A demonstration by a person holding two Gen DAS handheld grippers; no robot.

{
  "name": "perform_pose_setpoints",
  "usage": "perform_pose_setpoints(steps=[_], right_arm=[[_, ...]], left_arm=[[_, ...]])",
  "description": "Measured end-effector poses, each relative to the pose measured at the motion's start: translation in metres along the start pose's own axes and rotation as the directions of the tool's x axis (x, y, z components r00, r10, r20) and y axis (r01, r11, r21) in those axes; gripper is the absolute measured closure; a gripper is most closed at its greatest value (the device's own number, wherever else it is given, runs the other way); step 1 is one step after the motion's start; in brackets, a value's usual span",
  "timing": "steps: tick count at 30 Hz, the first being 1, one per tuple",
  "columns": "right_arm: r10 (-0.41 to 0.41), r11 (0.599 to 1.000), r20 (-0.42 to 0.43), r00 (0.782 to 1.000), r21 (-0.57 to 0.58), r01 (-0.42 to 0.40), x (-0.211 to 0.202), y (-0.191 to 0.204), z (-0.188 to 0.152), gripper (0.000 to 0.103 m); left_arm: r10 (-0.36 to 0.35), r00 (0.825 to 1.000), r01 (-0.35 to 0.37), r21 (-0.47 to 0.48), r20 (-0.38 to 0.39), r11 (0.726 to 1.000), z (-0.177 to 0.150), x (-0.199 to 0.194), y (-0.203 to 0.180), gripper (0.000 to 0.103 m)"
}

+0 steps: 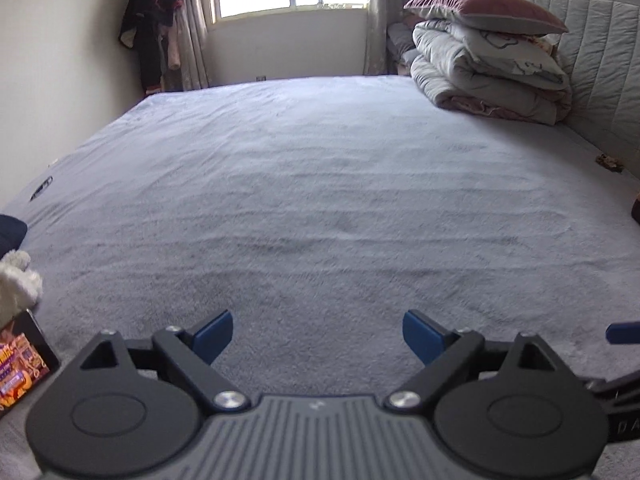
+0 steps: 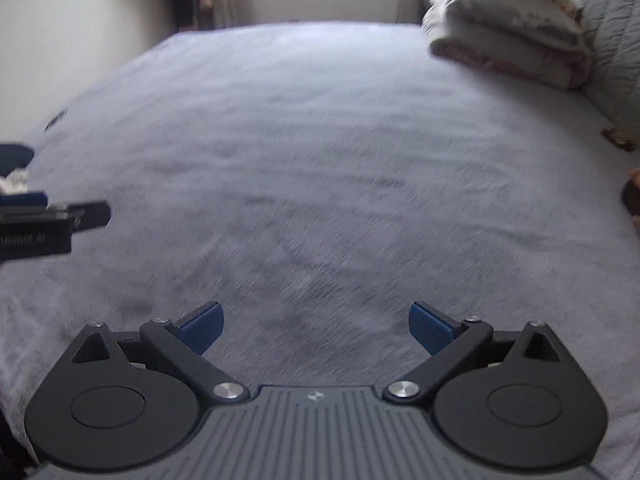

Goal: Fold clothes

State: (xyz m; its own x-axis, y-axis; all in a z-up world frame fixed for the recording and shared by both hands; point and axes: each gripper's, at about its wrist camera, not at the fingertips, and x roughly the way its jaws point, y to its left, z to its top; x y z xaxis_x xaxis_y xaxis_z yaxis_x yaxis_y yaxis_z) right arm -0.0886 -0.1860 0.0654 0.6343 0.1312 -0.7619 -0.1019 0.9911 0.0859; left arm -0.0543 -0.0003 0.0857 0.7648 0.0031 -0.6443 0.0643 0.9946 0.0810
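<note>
Now both tongs spread, empty — left tongs (image 1: 318, 334), right tongs (image 2: 316, 326) side by side over near bed (image 1: 320, 184). Clothes: dark and white bundle (image 1: 12, 256) at left edge; bed middle bare — likely folding space.

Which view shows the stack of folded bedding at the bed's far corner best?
Left wrist: the stack of folded bedding appears whole and sharp, with a pillow on top. The right wrist view shows it blurred, its top cut off by the frame.
</note>
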Motion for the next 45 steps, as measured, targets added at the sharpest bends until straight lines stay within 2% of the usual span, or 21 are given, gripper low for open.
perform_pose_setpoints(steps=[4,9,18,28,40,45], right_arm=[[0.025,0.999,-0.116,0.993,0.029,-0.022,0.029,0.013,-0.002,0.001],[0.002,1.0,-0.159,0.987,-0.003,-0.003,0.057,0.019,0.006,0.001],[-0.077,0.997,-0.005,0.997,0.032,0.077,0.086,0.015,0.017,0.0],[-0.17,0.984,0.155,0.973,0.081,0.159,0.107,0.021,0.016,0.0],[-0.197,0.977,0.18,0.964,0.115,0.178,0.108,0.025,0.012,0.0],[-0.237,0.968,0.191,0.952,0.131,0.215,0.107,0.033,0.007,0.0]], left_arm=[[0.011,0.998,-0.009,0.026,-0.062,1.0,-0.007,0.022,0.006,0.01],[0.022,0.994,-0.02,0.028,-0.106,0.999,-0.008,0.053,0.01,0.01],[0.017,0.99,-0.015,0.015,-0.139,1.0,-0.007,0.093,0.009,0.01],[-0.016,0.994,0.014,-0.018,-0.108,1.0,-0.009,0.11,0.016,0.0],[-0.046,0.999,0.045,-0.059,-0.006,0.997,-0.02,0.114,0.019,0.0],[-0.055,0.998,0.058,-0.079,0.034,0.995,-0.025,0.115,0.02,0.0]])
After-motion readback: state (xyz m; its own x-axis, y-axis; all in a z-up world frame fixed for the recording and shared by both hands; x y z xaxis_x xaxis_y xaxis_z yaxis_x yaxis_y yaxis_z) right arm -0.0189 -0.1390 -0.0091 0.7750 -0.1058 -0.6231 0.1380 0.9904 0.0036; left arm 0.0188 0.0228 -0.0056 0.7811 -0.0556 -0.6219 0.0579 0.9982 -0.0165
